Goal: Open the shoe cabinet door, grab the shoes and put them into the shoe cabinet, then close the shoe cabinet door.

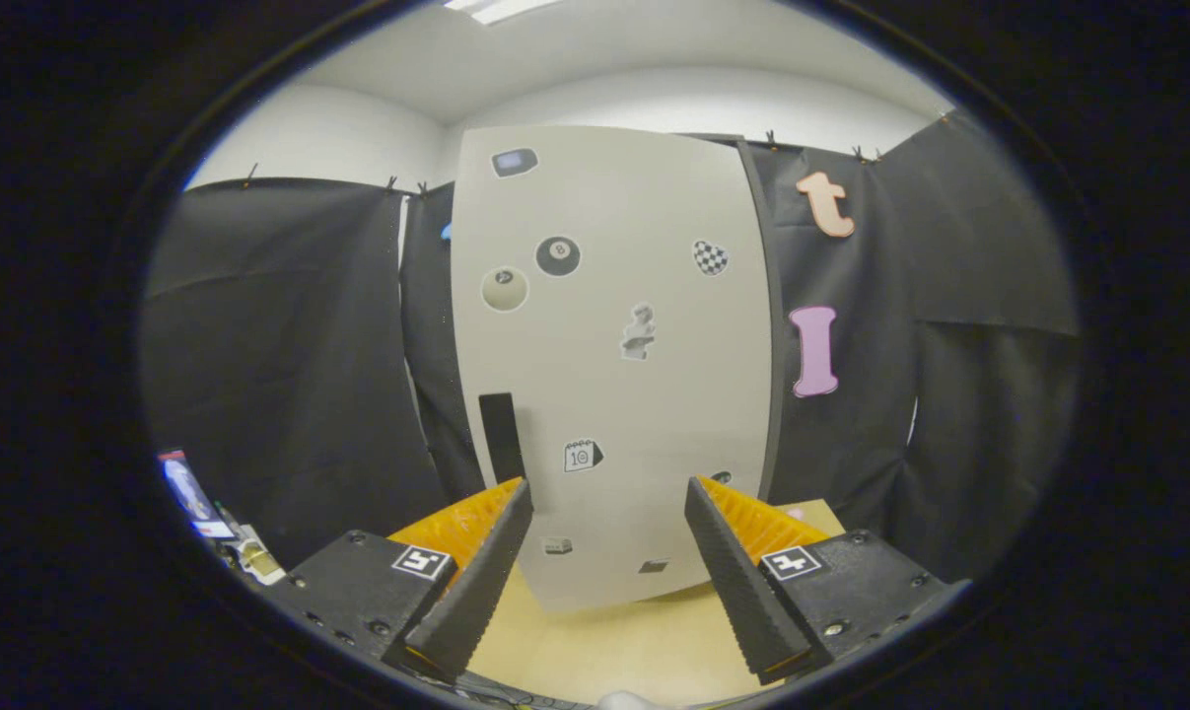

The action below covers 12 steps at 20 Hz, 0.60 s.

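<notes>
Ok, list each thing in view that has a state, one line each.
Cabinet door: shut, standing upright just ahead of the fingers.
Door handle: untouched, just beyond one fingertip.
Gripper: open, fingers spread wide, holding nothing.
Table: bare wood showing between the fingers.

We see a pale wooden bench (644, 646) below, black cloth (289, 375) hung as the booth's wall on both sides, a white ceiling with a light (496, 8) above, and some small clutter (215, 518) low beside the cloth.
</notes>
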Tool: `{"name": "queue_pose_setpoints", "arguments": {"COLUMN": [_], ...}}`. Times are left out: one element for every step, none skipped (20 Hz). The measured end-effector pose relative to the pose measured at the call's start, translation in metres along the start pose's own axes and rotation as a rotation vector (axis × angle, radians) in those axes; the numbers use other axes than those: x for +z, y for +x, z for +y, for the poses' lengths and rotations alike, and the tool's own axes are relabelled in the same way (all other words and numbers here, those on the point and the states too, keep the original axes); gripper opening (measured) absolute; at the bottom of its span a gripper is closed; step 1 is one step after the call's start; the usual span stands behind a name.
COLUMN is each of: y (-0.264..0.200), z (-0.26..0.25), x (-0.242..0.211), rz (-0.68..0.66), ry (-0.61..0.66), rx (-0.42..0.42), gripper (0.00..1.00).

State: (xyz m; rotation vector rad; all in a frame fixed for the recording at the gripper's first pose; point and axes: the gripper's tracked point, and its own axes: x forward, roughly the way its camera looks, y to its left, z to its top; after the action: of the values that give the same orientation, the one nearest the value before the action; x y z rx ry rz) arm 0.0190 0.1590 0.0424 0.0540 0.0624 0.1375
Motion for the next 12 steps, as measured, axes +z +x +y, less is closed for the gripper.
{"name": "queue_pose_setpoints", "arguments": {"y": [-0.007, -0.013, -0.022, -0.028, -0.032, -0.037, -0.045, -0.05, -0.054, -0.057, -0.061, -0.064], "z": [-0.004, -0.01, -0.016, -0.02, -0.025, -0.03, -0.036, -0.039, -0.041, -0.044, -0.048, -0.051], "x": [0.006, 0.012, 0.014, 0.017, 0.019, 0.02, 0.02, 0.021, 0.021, 0.021, 0.02, 0.02], "rz": [-0.008, -0.014, -0.018, -0.018, -0.021, -0.02, -0.022, -0.025, -0.026, -0.024, -0.021, -0.022], "ry": [-0.005, -0.01, -0.014, -0.018, -0.018, -0.018, -0.017, -0.016, -0.017, -0.017, -0.017, -0.018], "rx": [-0.01, -0.027, -0.046, -0.062, -0.082, -0.102, -0.119, -0.13, -0.136, -0.145, -0.155, -0.165], "gripper": [0.99, 0.99, 0.99, 0.99, 0.99, 0.99, 0.99, 0.99, 0.99, 0.99, 0.99, 0.99]}}
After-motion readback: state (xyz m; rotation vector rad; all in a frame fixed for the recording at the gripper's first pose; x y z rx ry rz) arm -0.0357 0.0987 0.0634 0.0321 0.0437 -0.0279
